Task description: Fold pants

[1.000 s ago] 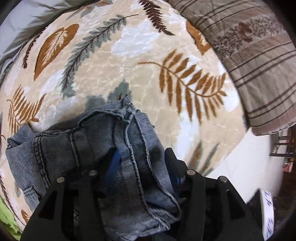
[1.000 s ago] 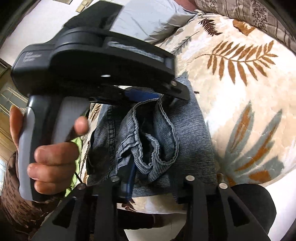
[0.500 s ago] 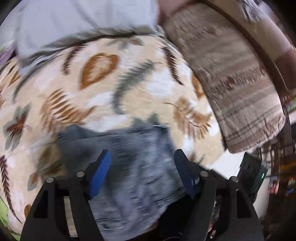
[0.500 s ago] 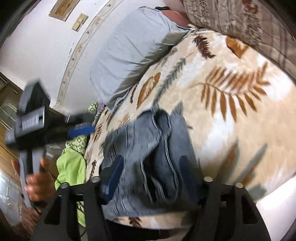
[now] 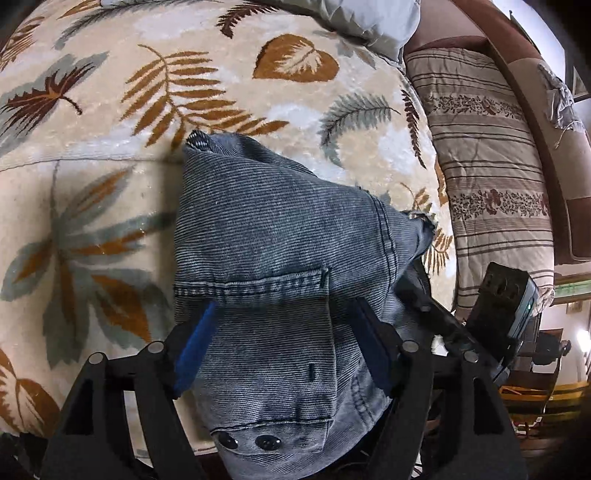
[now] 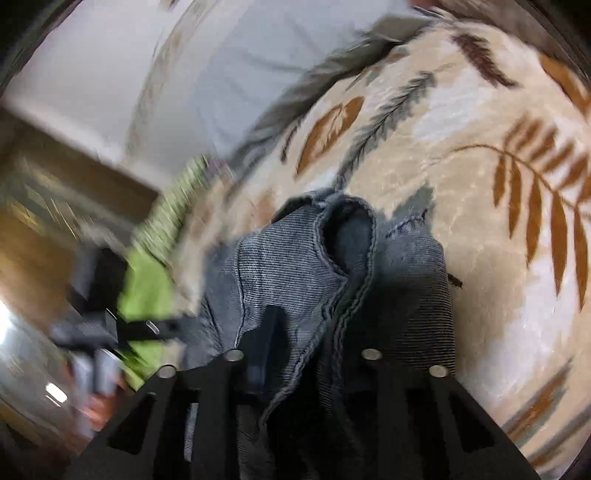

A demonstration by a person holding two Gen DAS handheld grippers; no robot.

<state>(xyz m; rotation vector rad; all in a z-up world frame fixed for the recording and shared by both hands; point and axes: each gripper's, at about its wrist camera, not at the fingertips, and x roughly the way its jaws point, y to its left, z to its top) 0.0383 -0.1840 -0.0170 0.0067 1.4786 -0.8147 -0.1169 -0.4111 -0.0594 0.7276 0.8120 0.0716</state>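
Blue-grey jeans [image 5: 280,229] lie folded in a bundle on a leaf-patterned blanket [image 5: 110,140], back pocket and two waist buttons facing up. My left gripper [image 5: 284,343] hovers over the pocket, open wide, its blue pads [image 5: 195,343] on either side of the cloth and not pressing it. In the blurred right wrist view my right gripper [image 6: 303,343] is closing on a raised fold of the jeans [image 6: 295,258]; one dark finger [image 6: 266,339] shows, the other is hidden under denim. The right gripper's body [image 5: 506,306] sits at the jeans' right edge.
A grey pillow [image 5: 369,18] lies at the blanket's far end and a striped quilt [image 5: 487,166] along its right side. A green cloth [image 6: 147,288] lies at the blanket's left edge, near the hand [image 6: 99,402] that holds the left gripper. A white wall [image 6: 92,66] stands behind.
The left gripper let go of the denim, opened wide and swung round to the pocket side of the bundle. The right gripper opened, moved in, and narrowed on a fold.
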